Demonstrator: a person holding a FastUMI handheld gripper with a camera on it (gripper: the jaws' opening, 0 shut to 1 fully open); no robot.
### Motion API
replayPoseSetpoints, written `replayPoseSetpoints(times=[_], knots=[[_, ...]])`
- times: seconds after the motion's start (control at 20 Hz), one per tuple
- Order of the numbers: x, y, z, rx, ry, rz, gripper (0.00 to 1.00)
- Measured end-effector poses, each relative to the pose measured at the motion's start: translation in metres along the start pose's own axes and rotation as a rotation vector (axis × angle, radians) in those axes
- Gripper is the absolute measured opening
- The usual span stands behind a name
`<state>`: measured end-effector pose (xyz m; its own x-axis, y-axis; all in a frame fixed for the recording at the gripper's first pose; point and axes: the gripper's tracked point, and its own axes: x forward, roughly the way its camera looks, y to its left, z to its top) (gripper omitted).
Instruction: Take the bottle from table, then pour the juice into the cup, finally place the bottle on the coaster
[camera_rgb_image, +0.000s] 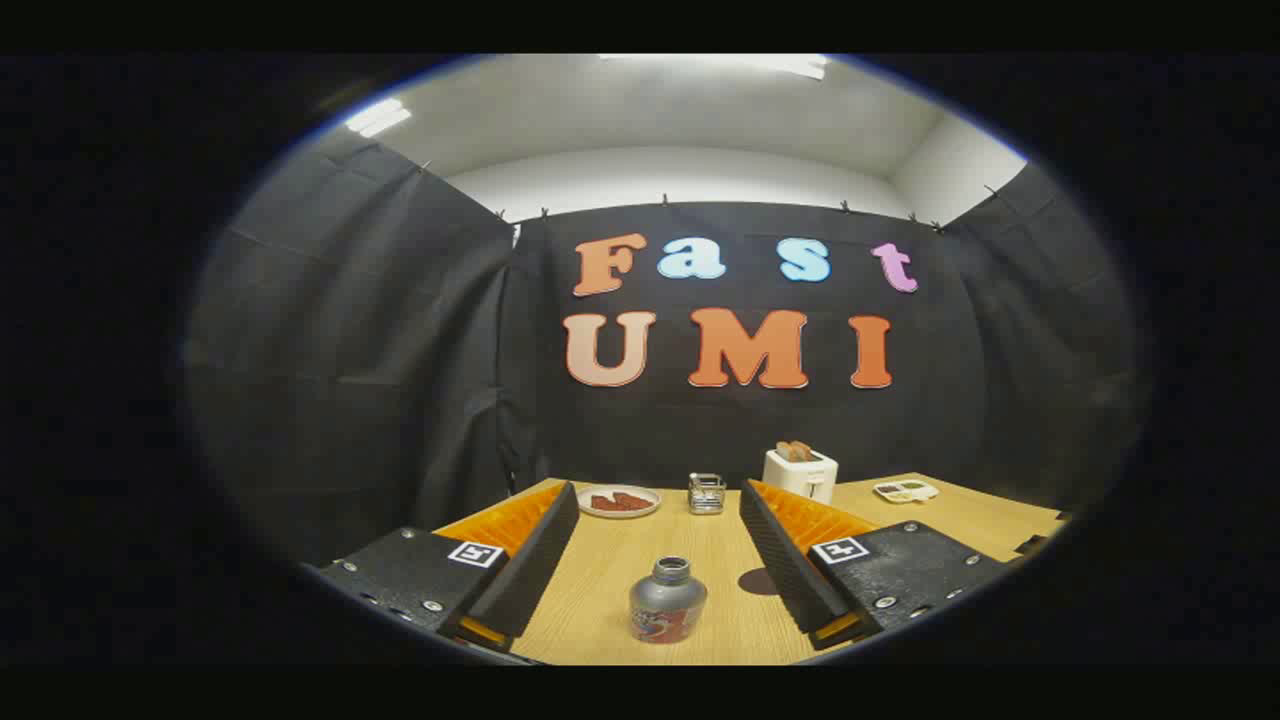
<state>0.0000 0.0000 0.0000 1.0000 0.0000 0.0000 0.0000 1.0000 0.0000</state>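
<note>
Tool (660, 505) spread wide above wooden table (610, 590), bottle (668, 600) upright between its fingers, black-draped booth

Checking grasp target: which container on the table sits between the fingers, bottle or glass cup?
The bottle: it stands upright between the open gripper fingers. The glass cup stands farther back, beyond the fingertips, beside the plate.

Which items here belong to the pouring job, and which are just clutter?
Job: small grey metallic bottle standing between the open gripper fingers; clear glass cup; dark round coaster.
Clutter: white toaster; white round plate; small white tray.
</note>
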Motion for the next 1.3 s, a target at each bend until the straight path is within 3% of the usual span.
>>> replayPoseSetpoints(times=[0.7,0.95,1.3], knots=[[0.002,-0.003,-0.015,0.005,0.029,-0.043,0.97],[0.002,-0.011,-0.049,0.000,0.061,-0.083,0.97],[0.006,-0.006,-0.123,-0.041,0.142,-0.056,0.97]])
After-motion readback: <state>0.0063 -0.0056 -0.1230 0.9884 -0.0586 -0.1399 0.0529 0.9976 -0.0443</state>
